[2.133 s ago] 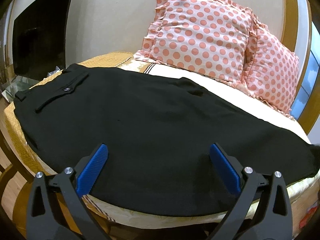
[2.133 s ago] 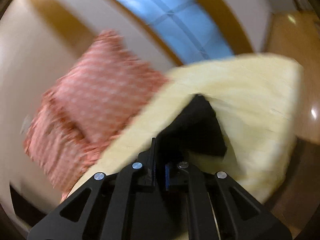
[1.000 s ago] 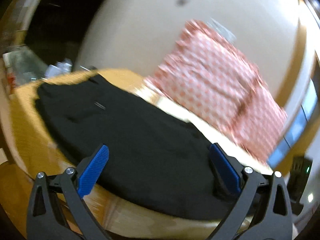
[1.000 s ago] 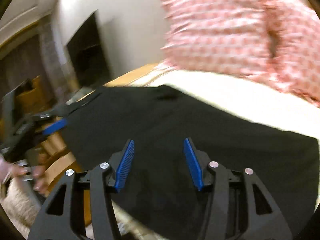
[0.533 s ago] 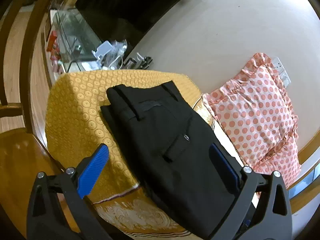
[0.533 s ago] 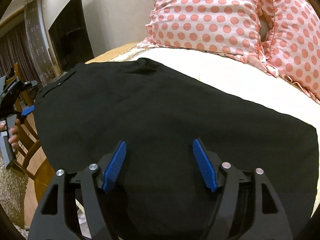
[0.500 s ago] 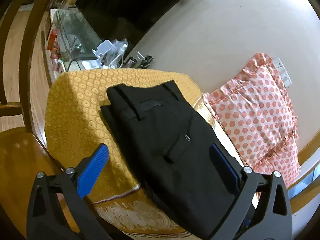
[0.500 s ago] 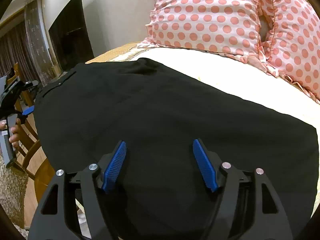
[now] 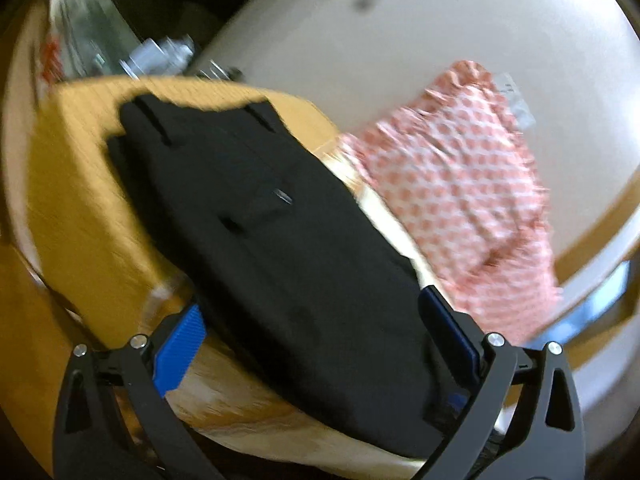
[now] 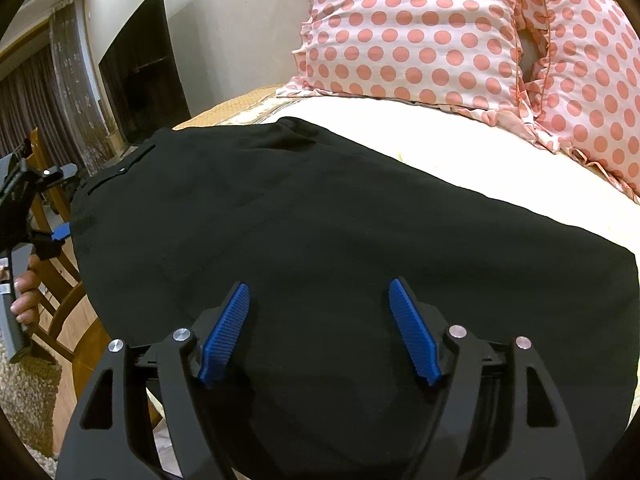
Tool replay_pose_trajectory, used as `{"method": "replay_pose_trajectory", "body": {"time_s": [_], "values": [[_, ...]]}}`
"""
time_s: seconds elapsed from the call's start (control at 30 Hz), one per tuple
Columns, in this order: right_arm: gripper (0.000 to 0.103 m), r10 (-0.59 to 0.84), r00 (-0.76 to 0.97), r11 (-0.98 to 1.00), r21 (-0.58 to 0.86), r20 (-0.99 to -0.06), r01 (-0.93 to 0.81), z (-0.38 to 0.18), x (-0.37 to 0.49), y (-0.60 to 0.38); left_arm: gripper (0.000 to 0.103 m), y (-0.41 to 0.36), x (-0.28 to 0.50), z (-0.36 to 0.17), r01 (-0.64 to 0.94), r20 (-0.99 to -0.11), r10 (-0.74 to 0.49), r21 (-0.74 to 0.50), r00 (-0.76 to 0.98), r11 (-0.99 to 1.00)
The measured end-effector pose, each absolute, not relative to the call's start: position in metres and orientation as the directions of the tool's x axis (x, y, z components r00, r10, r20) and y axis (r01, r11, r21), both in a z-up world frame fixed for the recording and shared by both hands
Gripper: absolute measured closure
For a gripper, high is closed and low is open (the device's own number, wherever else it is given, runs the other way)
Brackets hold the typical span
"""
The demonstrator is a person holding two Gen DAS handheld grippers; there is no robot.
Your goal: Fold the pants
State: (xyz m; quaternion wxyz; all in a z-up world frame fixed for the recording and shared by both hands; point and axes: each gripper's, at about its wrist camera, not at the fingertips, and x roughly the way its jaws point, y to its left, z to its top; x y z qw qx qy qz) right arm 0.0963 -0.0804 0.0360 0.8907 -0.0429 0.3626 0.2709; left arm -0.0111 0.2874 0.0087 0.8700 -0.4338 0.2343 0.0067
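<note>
Pants (image 10: 320, 216) flat on bed (image 10: 460, 148), ready for folding; left gripper (image 9: 316, 340) and right gripper (image 10: 320, 328) fingers spread wide, holding nothing.

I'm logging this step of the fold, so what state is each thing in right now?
Black pants: lying flat on the bed, held by neither gripper.
Left gripper: open, empty.
Right gripper: open, empty, over the pants.
Polka-dot pillows: propped upright at the wall.

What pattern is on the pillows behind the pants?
The pillows are pale with pink polka dots and ruffled edges, clearest in the right wrist view.
</note>
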Motion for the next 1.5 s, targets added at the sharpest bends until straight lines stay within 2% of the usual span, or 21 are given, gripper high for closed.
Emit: {"method": "replay_pose_trajectory", "body": {"time_s": [0.17, 0.23, 0.43, 0.53, 0.6, 0.7, 0.8, 0.93, 1.03, 1.17, 1.33, 1.43, 1.5], "values": [[0.028, 0.451, 0.591, 0.849, 0.118, -0.669, -0.514, 0.036, 0.096, -0.081, 0.005, 0.308, -0.005, 0.007, -0.246, -0.394, -0.153, -0.786, 0.906, 0.567], [0.028, 0.453, 0.590, 0.849, 0.122, -0.668, -0.514, 0.036, 0.096, -0.081, 0.006, 0.321, -0.004, 0.006, -0.304, -0.418, -0.097, -0.783, 0.903, 0.542], [0.028, 0.469, 0.591, 0.847, 0.146, -0.656, -0.510, 0.039, 0.096, -0.083, 0.018, 0.350, -0.001, 0.002, -0.376, -0.438, -0.022, -0.796, 0.899, 0.474], [0.028, 0.518, 0.587, 0.833, 0.211, -0.622, -0.511, 0.042, 0.093, -0.095, 0.032, 0.350, 0.004, 0.002, -0.416, -0.478, 0.001, -0.764, 0.878, 0.493], [0.026, 0.533, 0.596, 0.831, 0.237, -0.601, -0.504, 0.046, 0.090, -0.107, 0.061, 0.350, 0.007, 0.001, -0.462, -0.521, 0.028, -0.728, 0.853, 0.506], [0.022, 0.523, 0.632, 0.844, 0.241, -0.572, -0.480, 0.054, 0.083, -0.128, 0.082, 0.353, 0.007, -0.003, -0.496, -0.552, 0.041, -0.712, 0.833, 0.497], [0.022, 0.509, 0.661, 0.858, 0.261, -0.552, -0.443, 0.059, 0.080, -0.152, 0.089, 0.345, 0.005, 0.010, -0.505, -0.557, 0.083, -0.667, 0.826, 0.548], [0.022, 0.484, 0.696, 0.875, 0.296, -0.531, -0.382, 0.061, 0.078, -0.187, 0.091, 0.310, 0.014, 0.050, -0.497, -0.544, 0.177, -0.523, 0.820, 0.693], [0.022, 0.464, 0.719, 0.884, 0.320, -0.518, -0.341, 0.059, 0.074, -0.211, 0.091, 0.273, 0.024, 0.085, -0.437, -0.499, 0.191, -0.440, 0.845, 0.785], [0.022, 0.421, 0.754, 0.898, 0.348, -0.504, -0.269, 0.055, 0.066, -0.248, 0.092, 0.198, 0.047, 0.130, -0.278, -0.438, 0.113, -0.332, 0.892, 0.902], [0.022, 0.366, 0.790, 0.898, 0.408, -0.491, -0.162, 0.051, 0.055, -0.297, 0.092, 0.066, 0.070, 0.167, 0.061, -0.382, -0.135, -0.199, 0.914, 0.978], [0.022, 0.332, 0.813, 0.893, 0.437, -0.479, -0.107, 0.049, 0.044, -0.321, 0.092, -0.031, 0.072, 0.158, 0.319, -0.415, -0.344, -0.131, 0.842, 0.939], [0.022, 0.306, 0.823, 0.895, 0.440, -0.478, -0.077, 0.046, 0.038, -0.332, 0.092, -0.083, 0.067, 0.135, 0.439, -0.470, -0.425, -0.086, 0.773, 0.894]]}}
